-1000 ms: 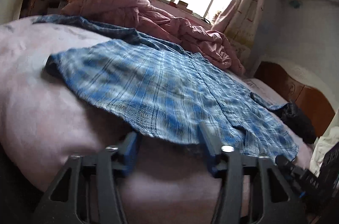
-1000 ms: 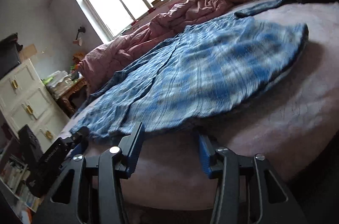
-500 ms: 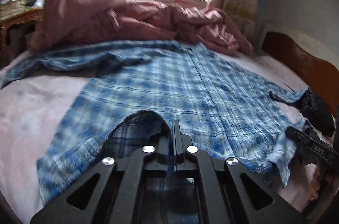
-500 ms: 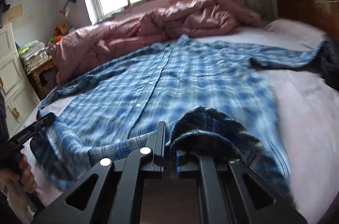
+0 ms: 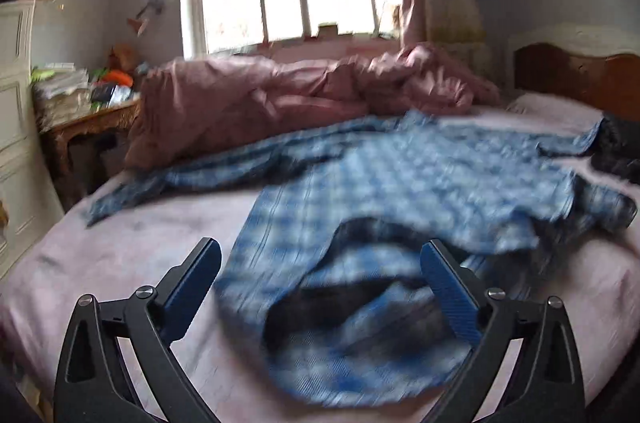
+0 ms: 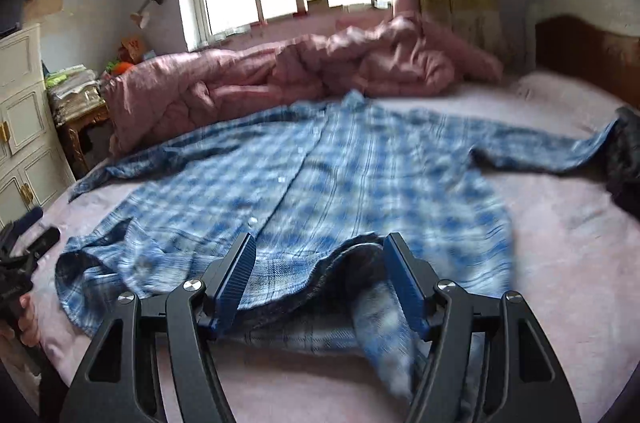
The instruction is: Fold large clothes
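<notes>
1. left gripper [image 5: 320, 259] jaws spread; nothing pinched
2. right gripper [image 6: 320, 255] jaws spread; hem bunched between, ungripped
3. blue plaid shirt [image 6: 340, 179] spread on pink bed [image 6: 560, 243]; near hem rumpled

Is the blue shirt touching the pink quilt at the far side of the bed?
Touching. In the right wrist view the shirt's collar lies against the foot of the quilt, no sheet showing between them.
</notes>
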The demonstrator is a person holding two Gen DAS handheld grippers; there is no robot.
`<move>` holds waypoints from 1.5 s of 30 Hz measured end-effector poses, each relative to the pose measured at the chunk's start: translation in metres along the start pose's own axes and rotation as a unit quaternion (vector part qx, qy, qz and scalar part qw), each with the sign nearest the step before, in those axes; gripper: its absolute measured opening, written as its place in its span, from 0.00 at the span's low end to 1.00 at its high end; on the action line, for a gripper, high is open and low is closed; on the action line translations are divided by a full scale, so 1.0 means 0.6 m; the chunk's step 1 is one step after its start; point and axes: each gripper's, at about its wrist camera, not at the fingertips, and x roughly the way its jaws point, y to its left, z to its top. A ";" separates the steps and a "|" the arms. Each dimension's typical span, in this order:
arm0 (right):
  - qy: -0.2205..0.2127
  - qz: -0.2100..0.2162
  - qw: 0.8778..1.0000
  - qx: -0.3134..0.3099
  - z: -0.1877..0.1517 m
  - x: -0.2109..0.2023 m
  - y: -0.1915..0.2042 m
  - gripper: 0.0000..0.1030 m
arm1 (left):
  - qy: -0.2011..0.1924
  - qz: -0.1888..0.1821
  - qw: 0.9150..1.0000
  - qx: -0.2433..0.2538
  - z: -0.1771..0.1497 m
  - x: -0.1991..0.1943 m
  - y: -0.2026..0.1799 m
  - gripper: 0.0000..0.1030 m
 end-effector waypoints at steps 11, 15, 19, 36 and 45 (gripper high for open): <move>0.065 -0.090 0.990 -0.085 -0.076 -0.038 -0.046 0.74 | 0.115 0.026 0.993 -0.019 -0.069 0.056 0.039 0.13; 0.065 -0.106 0.983 -0.133 -0.088 -0.031 -0.038 0.67 | 0.073 0.011 0.997 -0.030 -0.030 0.034 0.049 0.01; 0.021 -0.141 0.986 -0.089 -0.047 -0.040 -0.060 0.11 | 0.030 0.038 0.999 -0.024 0.050 0.032 0.066 0.01; 0.035 -0.153 0.988 -0.005 0.068 0.119 -0.161 0.71 | 0.082 -0.051 0.987 -0.128 0.107 0.226 0.161 0.95; 0.050 -0.037 0.993 0.096 -0.004 0.043 -0.189 0.74 | 0.109 -0.117 0.969 -0.190 0.078 0.232 0.193 0.99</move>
